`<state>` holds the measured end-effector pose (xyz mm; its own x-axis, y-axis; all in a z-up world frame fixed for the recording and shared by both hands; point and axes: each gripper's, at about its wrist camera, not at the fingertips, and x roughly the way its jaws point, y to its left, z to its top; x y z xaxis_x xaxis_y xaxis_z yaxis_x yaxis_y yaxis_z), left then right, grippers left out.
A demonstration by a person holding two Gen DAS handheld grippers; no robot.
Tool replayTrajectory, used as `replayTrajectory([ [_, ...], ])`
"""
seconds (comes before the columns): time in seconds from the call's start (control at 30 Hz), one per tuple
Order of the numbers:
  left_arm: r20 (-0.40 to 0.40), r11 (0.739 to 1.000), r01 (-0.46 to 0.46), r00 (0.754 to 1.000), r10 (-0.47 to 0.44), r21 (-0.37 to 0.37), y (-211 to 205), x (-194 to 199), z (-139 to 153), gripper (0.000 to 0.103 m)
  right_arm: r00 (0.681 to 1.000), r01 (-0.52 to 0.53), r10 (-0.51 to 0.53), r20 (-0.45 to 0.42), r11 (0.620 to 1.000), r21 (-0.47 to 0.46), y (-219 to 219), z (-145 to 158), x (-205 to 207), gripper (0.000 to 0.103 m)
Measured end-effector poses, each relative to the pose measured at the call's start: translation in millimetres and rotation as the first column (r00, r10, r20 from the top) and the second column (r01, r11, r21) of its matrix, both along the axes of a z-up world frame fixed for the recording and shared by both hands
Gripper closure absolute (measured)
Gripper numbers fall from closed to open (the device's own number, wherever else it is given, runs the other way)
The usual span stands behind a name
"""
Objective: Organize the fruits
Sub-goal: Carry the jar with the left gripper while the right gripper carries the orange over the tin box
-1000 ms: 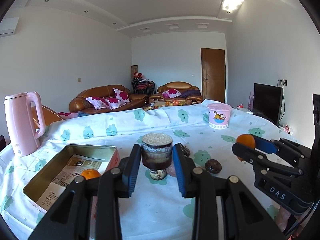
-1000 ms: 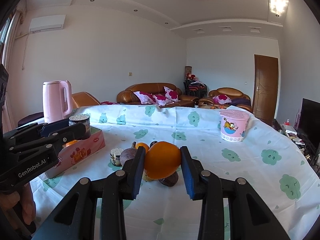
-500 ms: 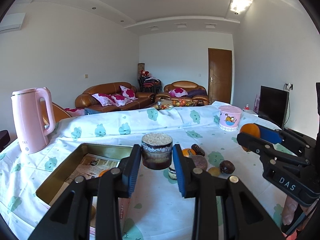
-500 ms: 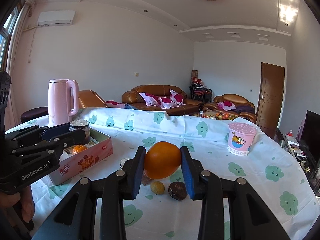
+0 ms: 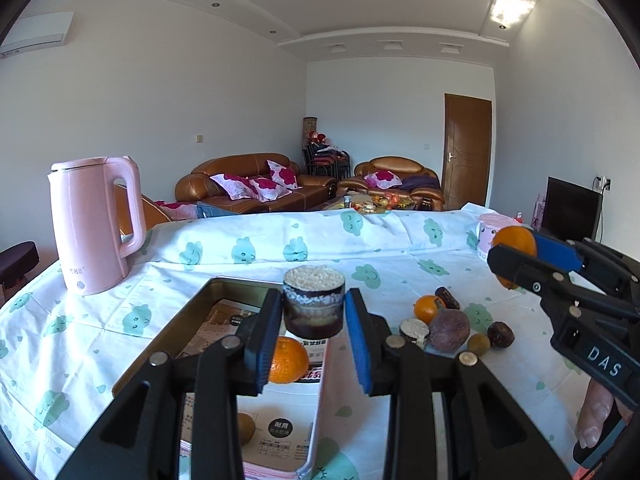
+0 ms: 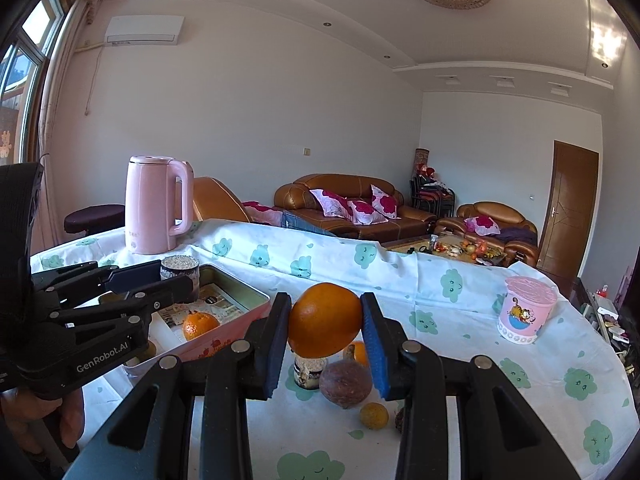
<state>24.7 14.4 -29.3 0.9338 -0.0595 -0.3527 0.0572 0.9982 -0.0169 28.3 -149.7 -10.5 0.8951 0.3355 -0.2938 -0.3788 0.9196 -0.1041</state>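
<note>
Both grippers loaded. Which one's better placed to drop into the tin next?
Left. The left gripper holds the sugarcane chunk right above the open tin. The right gripper holds its orange off to the side, over the loose fruit pile.

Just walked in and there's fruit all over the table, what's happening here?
A person is sorting fruit with a handheld tool in each hand. The left tool grips a cut sugarcane piece above the metal tin, where a tangerine already lies. The right tool holds an orange above the loose fruit pile.
</note>
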Motion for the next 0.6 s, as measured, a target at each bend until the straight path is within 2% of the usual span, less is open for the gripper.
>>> replayTrajectory([
  [0.6,-0.06,0.995,-0.099,0.993,0.101,0.022,60,25,-7,0.069,0.991,-0.125,0.124,-0.059,0.992,-0.006,63,-2,35,0.066],
])
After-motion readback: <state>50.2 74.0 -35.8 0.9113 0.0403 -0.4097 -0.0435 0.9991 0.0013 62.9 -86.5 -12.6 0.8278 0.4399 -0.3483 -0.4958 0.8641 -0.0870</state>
